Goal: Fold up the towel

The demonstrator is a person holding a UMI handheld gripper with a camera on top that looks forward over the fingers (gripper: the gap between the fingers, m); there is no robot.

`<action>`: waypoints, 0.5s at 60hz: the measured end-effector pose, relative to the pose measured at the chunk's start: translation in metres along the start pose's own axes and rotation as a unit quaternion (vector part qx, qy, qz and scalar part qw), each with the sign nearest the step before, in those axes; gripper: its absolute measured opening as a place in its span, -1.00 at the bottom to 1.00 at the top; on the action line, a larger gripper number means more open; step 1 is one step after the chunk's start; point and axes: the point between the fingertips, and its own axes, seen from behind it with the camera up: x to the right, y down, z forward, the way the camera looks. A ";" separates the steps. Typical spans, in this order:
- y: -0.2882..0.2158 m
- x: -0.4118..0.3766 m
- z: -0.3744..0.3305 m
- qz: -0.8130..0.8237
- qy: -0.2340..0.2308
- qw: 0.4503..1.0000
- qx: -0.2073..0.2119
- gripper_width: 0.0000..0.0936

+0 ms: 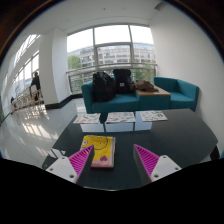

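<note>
- The gripper [111, 160] is held level above a dark table [150, 132], aimed across it toward a teal sofa [140, 95] and the big windows [112, 50] behind. The holding hand is out of view.
- Its fingers stand wide apart, with a broad gap of bare table between them. Each carries a magenta pad [146, 157] on its inner face.
- Neither finger presses on anything. The left finger's tip overlaps the near left corner of the towel [103, 151]; whether it touches cannot be told.
- The towel, yellow with a pink patch toward its near edge, lies flat on the table between the fingers, closer to the left one and well apart from the right.
- At the table's far edge lie three pale patterned cloths [120, 117] in a row, side by side.
- On the sofa sit two dark bags [113, 82], and something brown [147, 88] lies on the seat to their right.
- A person [36, 82] stands far off to the left, by the bright glass wall.
- Beyond the windows a building shows.
- No writing or brand mark can be read anywhere.
</note>
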 end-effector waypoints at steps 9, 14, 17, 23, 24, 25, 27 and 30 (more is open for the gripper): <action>0.013 -0.005 -0.049 -0.025 -0.001 1.000 0.008 0.68; 0.017 -0.005 -0.070 -0.033 0.000 0.999 0.019 0.67; 0.017 -0.004 -0.081 -0.035 0.002 0.999 0.023 0.68; 0.016 -0.001 -0.099 -0.039 0.005 0.999 0.034 0.68; 0.015 -0.001 -0.101 -0.040 0.005 0.999 0.036 0.68; 0.014 0.000 -0.104 -0.040 0.005 0.998 0.037 0.68; 0.015 -0.001 -0.105 -0.040 0.005 0.998 0.040 0.67; 0.013 -0.001 -0.110 -0.041 0.005 0.998 0.041 0.67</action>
